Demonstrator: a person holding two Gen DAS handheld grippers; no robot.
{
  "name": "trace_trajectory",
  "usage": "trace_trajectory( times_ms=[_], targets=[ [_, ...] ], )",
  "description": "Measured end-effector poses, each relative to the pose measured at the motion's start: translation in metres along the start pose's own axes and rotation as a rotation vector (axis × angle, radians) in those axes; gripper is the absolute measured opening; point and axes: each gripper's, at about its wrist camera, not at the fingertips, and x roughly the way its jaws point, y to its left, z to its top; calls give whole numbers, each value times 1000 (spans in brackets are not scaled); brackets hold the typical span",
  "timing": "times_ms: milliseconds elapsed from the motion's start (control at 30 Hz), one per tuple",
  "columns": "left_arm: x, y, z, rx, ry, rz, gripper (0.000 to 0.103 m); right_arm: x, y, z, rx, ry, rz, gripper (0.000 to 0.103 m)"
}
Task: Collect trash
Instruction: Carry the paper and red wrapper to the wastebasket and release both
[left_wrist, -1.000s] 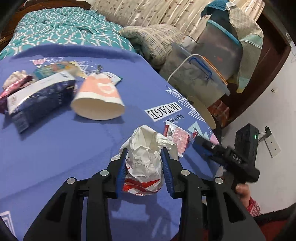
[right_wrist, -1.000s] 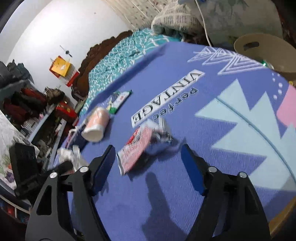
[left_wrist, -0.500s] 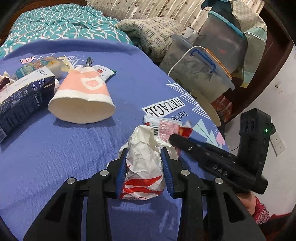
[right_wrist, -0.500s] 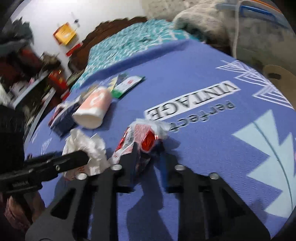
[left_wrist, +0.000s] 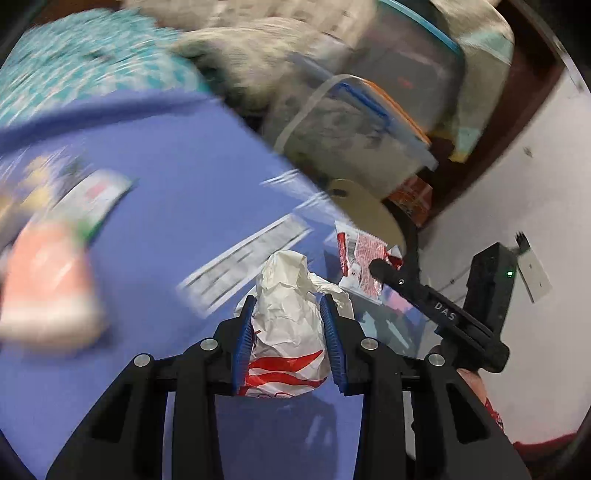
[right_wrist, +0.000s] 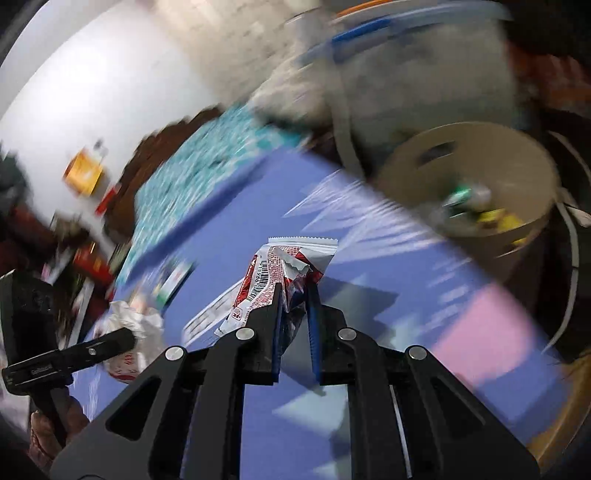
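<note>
Over the blue printed cloth (left_wrist: 166, 177), in the left wrist view, the left gripper (left_wrist: 290, 334) has its blue ribbed pads pressed on both sides of a crumpled white paper wrapper (left_wrist: 286, 314) with red stripes, creased and puffy, rising above the fingertips. Beside it on the right, the right gripper (left_wrist: 376, 266) shows as a black finger biting a shiny red-and-white foil packet (left_wrist: 360, 258). Beyond that, past the cloth's far right edge, stands a round tan bin (left_wrist: 369, 214). A paper cup (left_wrist: 48, 280), salmon with a white rim, lies on its side near the left edge, blurred. Clear plastic tubs (left_wrist: 354, 136) crowd close behind the bin.

In the right wrist view, the right gripper (right_wrist: 293, 291) is clamped on the foil packet (right_wrist: 280, 269), which is crinkled, with a torn serrated top and a barcode. The bin (right_wrist: 461, 192) sits ahead to the right, just off the cloth's edge, with blurred green and yellow scraps inside. The stretch of cloth between packet and bin lies bare. Low at the left, the other gripper (right_wrist: 110, 341) holds the white wrapper (right_wrist: 129, 321).
</note>
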Motion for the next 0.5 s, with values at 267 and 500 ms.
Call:
trace_trajectory(
  times_ms=[267,500],
  targets=[
    [130,-109,105,185,57,-65,36,-19,-106,68,107,-105,-169,18],
    [210,-145,133,187,77,-24,72,-12,-146,86,167,-158,-203,80]
  ],
)
